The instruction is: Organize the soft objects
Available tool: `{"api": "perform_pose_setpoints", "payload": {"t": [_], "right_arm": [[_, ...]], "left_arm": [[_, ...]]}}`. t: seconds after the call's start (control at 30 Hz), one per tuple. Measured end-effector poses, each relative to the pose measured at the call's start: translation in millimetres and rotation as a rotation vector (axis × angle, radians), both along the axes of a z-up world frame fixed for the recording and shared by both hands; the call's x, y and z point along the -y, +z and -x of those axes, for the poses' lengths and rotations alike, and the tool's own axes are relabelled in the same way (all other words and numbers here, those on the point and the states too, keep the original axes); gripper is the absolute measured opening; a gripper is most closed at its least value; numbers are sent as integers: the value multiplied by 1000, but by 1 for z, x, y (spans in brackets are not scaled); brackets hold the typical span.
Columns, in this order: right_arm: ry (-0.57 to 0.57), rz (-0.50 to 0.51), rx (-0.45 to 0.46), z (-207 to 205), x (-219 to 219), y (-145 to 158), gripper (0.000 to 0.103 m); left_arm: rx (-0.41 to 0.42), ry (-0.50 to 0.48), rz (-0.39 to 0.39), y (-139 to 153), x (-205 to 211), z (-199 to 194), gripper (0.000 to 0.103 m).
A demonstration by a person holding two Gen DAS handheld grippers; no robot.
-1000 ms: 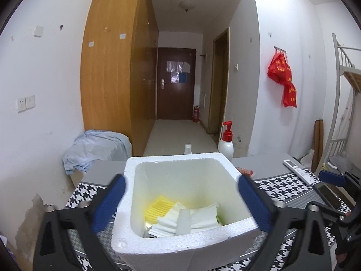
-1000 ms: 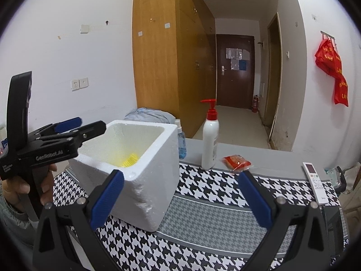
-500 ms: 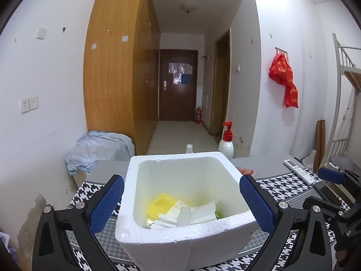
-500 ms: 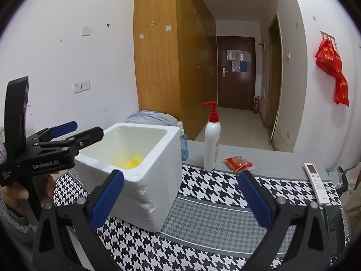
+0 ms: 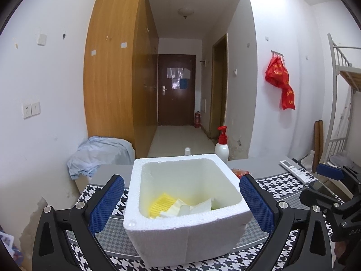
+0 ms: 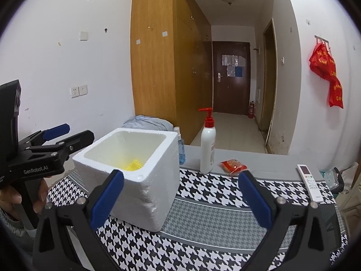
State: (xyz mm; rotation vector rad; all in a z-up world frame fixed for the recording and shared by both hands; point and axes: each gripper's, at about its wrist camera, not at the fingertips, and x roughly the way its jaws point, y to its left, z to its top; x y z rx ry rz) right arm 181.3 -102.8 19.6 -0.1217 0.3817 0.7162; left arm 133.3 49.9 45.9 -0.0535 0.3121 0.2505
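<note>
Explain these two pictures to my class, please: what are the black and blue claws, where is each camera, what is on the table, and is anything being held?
No robot here: a person holds a hand-held two-finger gripper in each hand, each with a wide-angle camera looking along its blue-padded fingers. One picture comes from the left gripper, the other from the right gripper, which also sees the left one from the side. Both are open and hold nothing. On the houndstooth cloth stands a white foam box with a yellow sponge and white cloths inside. Behind it are a pump bottle, a red packet and a remote control.
</note>
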Motion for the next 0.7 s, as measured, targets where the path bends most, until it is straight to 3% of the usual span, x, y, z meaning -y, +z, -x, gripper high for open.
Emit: {"api": "perform_pose_setpoints", "payload": {"t": [0.43,0.7], "right_arm": [[-3,-25,52,38,15,11,102],[-1,-38,62,53,19,11,102]], "left_arm": [[27,-29,-9,4,15,32,102],[57,-51,-62,3,29,55,102]]}}
